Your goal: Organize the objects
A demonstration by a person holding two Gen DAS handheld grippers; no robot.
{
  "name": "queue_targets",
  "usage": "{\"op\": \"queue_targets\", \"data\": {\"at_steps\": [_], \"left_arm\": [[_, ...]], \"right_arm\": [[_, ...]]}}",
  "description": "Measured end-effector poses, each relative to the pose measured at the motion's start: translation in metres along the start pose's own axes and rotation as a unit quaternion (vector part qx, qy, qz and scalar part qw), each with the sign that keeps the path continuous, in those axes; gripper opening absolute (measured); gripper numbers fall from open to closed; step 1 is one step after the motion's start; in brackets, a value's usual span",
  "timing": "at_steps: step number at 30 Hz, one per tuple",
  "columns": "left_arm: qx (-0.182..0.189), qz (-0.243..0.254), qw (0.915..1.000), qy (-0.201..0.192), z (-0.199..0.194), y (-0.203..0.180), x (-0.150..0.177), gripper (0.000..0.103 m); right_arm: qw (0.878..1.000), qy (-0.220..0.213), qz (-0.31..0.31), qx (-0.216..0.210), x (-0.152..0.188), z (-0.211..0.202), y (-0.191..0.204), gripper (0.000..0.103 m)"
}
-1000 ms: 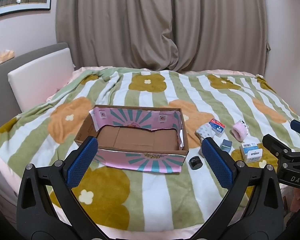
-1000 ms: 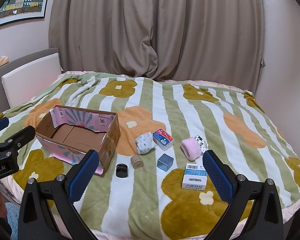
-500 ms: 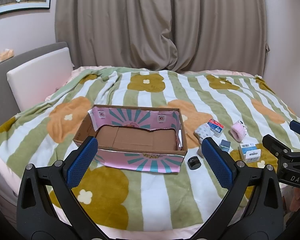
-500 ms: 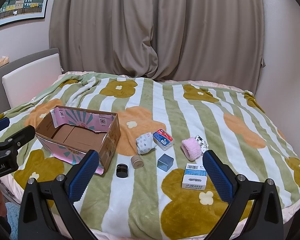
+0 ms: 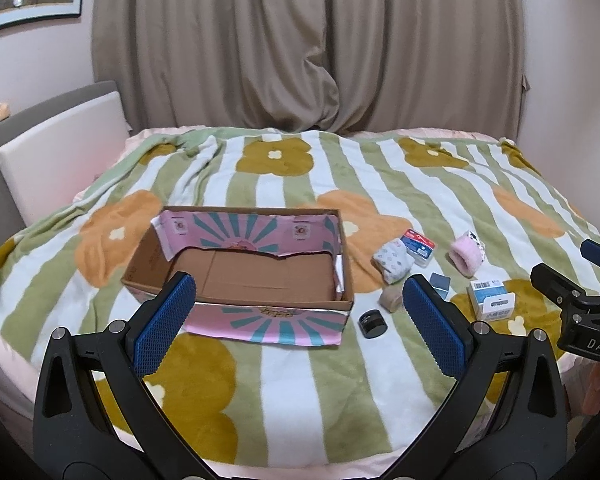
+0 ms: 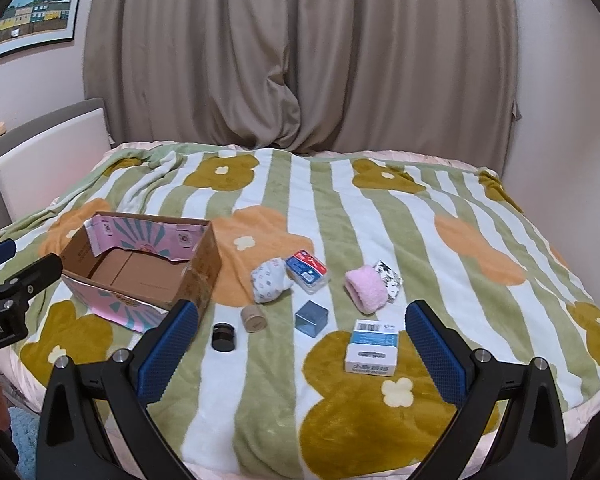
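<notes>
Striped blanket (image 6: 340, 208), pink-lined cardboard box (image 5: 244, 276)

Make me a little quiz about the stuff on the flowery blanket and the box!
1. True or false: the cardboard box already has small things inside it.
2. Which lies nearest the box in the right wrist view? A) the black jar B) the pink fuzzy roll C) the white and blue carton
3. Fill in: both the left gripper and the right gripper have their jaws ____.

Key
1. False: only its bare cardboard floor shows.
2. A: the jar sits just off the box's near corner; the other two lie further right on the blanket.
3. Open, holding nothing.
</notes>
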State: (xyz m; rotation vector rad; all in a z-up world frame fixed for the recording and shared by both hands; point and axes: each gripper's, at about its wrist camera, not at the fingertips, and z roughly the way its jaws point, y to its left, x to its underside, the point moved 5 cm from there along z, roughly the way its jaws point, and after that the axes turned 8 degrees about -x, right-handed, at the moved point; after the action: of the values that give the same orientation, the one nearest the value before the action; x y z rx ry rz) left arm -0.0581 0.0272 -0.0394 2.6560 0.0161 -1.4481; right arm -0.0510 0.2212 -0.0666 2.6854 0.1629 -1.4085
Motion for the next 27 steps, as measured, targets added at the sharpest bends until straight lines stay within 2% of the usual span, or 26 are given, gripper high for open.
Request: {"op": "queue_targets", "data": {"at_steps": [14,23,27], "left_arm": [[0.034,0.033,0.9986,0.022,0.042,-0.071,-0.008,0.103],[0.072,0.067,0.9938,0.051,0.093,-0.139,-0.01,0.103],[0.077,0.08,0.9917,0.064,0.121,-0.163,-0.011,0.103]], "right_arm": [[0.999,0.025,0.011,0.027,0.005,0.028,-0.061,0.103],[0.998,0.055,0.013,0.026,0.01,0.07,-0.098,0.103],[0.997,0.07,0.011,0.02,0.012,0.093,-0.11,0.103]]}}
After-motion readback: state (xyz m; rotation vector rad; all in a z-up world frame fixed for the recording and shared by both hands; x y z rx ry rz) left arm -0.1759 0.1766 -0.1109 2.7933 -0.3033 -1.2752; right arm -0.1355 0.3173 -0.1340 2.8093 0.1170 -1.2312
